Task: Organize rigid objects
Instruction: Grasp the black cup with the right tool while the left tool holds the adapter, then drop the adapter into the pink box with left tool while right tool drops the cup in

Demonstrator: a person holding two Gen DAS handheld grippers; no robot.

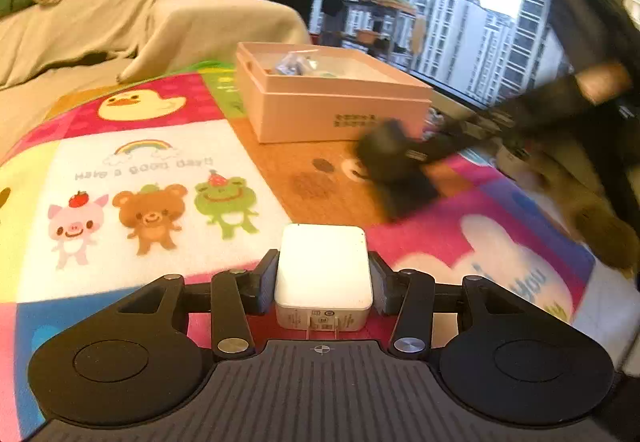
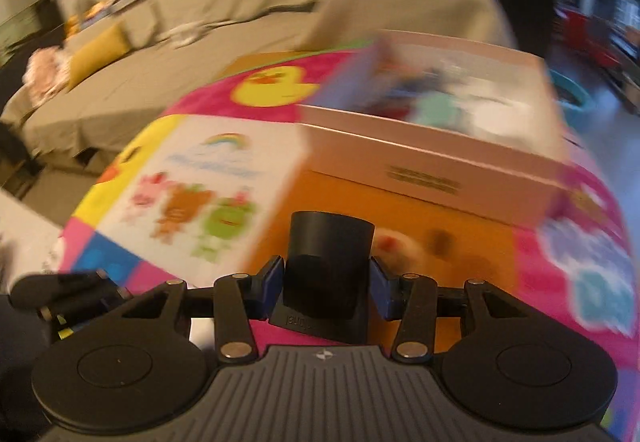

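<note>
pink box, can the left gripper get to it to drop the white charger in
Probably yes. The left gripper holds the white charger, and the pink box sits open-topped ahead. Only bare mat lies between, though the right gripper is close beside the box.

Left gripper (image 1: 323, 274): matte black body with ribbed grey top plate, small crosshair mark at centre, two round black discs, silver rivets on linkage arms, dark grey finger pads (image 1: 267, 280)

Right gripper (image 2: 326, 280): same black build, ribbed plate, silver rivets; blue finger pads (image 2: 271, 282)
</note>
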